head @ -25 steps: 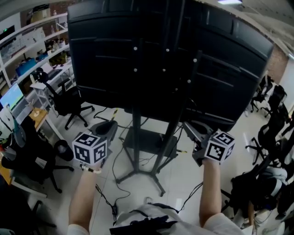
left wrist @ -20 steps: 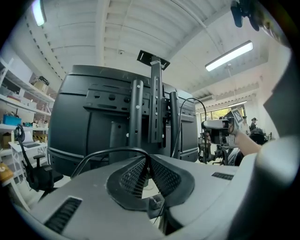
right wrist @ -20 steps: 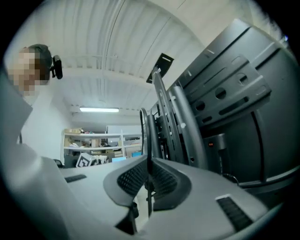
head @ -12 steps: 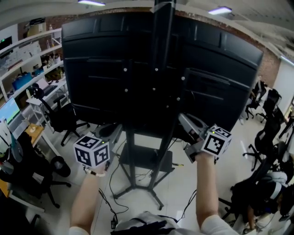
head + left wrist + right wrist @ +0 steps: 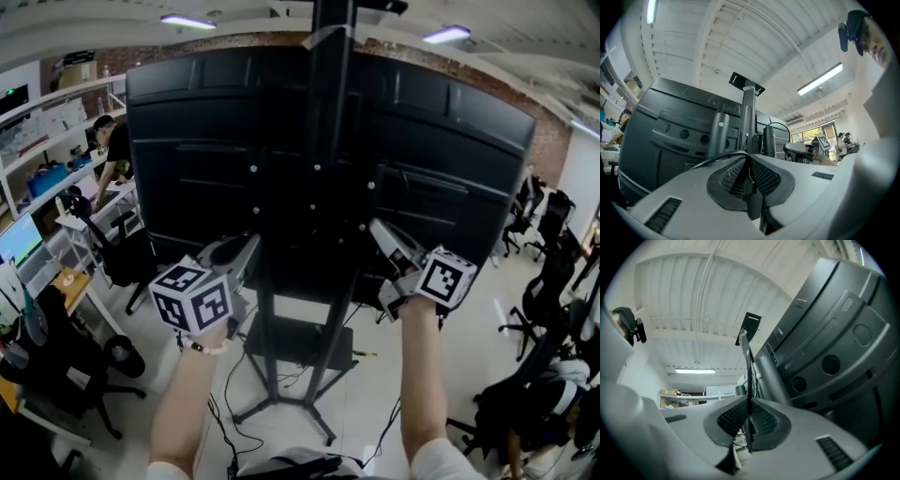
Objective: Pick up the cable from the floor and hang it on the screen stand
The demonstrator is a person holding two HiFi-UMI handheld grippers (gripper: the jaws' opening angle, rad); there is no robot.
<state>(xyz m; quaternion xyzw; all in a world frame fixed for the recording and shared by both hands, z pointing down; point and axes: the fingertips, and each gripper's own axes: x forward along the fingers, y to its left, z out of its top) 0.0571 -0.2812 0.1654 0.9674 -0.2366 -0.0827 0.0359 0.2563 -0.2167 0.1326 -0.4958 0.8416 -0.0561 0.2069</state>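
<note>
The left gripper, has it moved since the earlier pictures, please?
Yes, upward: the left gripper, earlier below the screen's bottom edge, now overlaps it.

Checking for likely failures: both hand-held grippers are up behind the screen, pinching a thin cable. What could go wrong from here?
The cable is thin and pinched only between the pads of the left hand-held gripper and right hand-held gripper; it might slip out. Both sit close to the screen stand, so either could knock it.

Left of the left tool (image 5: 246, 255) a black office chair (image 5: 127, 261) stands near white shelves (image 5: 52, 117) and a person (image 5: 115, 155), more chairs (image 5: 560, 208) sit right of the right tool (image 5: 382, 234), and strip lights (image 5: 186, 21) glow above.
</note>
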